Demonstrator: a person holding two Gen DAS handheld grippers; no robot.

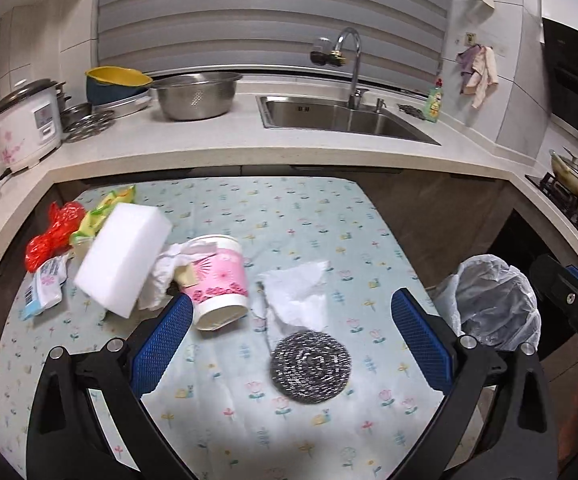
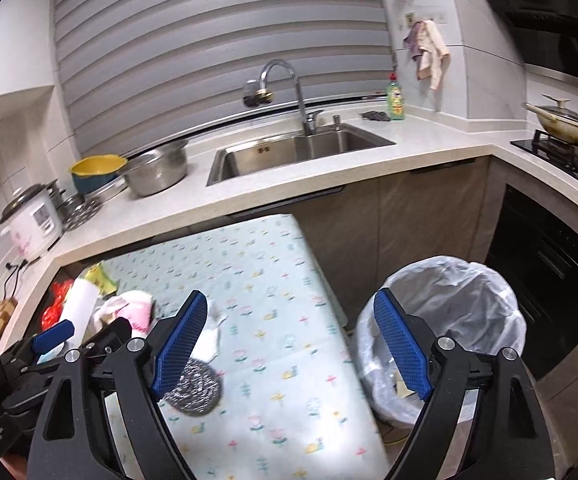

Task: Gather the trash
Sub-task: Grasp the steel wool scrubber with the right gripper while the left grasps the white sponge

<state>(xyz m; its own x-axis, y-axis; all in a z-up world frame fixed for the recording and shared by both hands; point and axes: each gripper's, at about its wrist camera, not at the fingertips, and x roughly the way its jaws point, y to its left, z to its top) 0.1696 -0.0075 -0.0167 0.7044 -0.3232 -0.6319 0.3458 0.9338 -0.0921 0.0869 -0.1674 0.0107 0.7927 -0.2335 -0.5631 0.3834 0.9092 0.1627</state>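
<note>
White tissue [image 1: 295, 294]: crumpled, lies mid-tabletop, just behind steel scourer [image 1: 310, 366]; not yet binned.
Pink paper cup [image 1: 219, 280]: tipped on its side, left of the tissue, w/ a wad of paper stuffed against it; still on the table.
Left-edge pile: red plastic bag [image 1: 51, 236], yellow-green wrapper [image 1: 103, 210], printed packet [image 1: 45, 284], white sponge block [image 1: 123, 258] leaning over them. Wrappers look like trash, all left to collect.
Bin [image 2: 445, 320]: clear liner, on the floor off the table's right edge; a few scraps at the bottom, so prob. some trash already in.
Left gripper [image 1: 291, 342]: fingers wide, nothing btwn pads, over the scourer/tissue area.
Right gripper [image 2: 291, 344]: fingers wide, empty, btwn table's right edge and bin.
Progress: early-to-mid by my read; most items remain on the floral cloth [image 1: 289, 216].
</note>
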